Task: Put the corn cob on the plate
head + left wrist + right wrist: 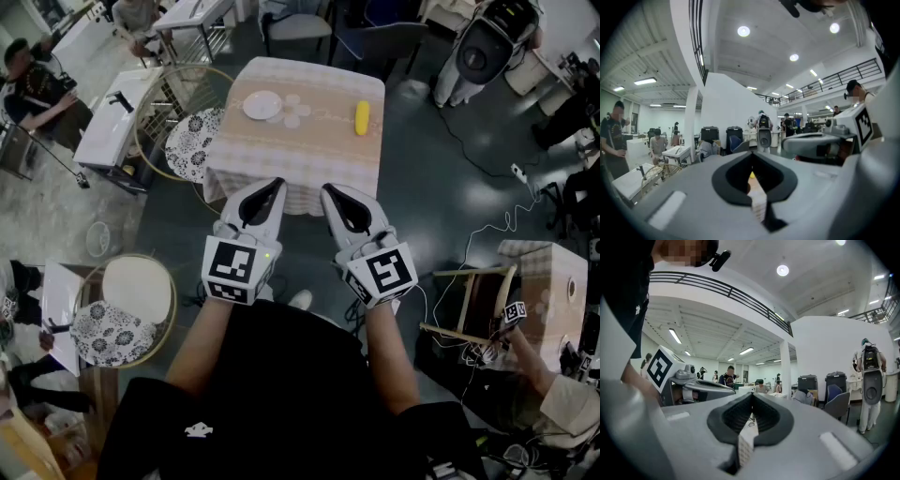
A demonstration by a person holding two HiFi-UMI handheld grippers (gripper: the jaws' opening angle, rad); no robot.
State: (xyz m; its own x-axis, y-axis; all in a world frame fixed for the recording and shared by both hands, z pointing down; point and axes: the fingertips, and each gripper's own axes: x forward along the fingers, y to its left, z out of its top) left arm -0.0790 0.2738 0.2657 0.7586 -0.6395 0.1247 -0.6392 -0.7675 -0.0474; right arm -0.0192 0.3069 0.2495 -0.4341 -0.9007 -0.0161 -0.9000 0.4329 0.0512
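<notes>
A yellow corn cob (362, 117) lies on the right side of a small table with a checked cloth (309, 150). A white plate (262, 105) sits on the table's left side, apart from the cob. My left gripper (271, 187) and right gripper (329, 191) are held side by side in the air before the table's near edge, both shut and holding nothing. In the left gripper view the shut left gripper (752, 155) leaves a slit that shows a sliver of the corn cob (751, 176). The right gripper (752, 397) is likewise shut in its own view.
Two round chairs with patterned cushions stand at the left (192, 142) (114, 330). A wooden stool frame (469, 300) and cables lie at the right. A white machine (486, 47) stands beyond the table. People sit at white tables (117, 117) at the far left.
</notes>
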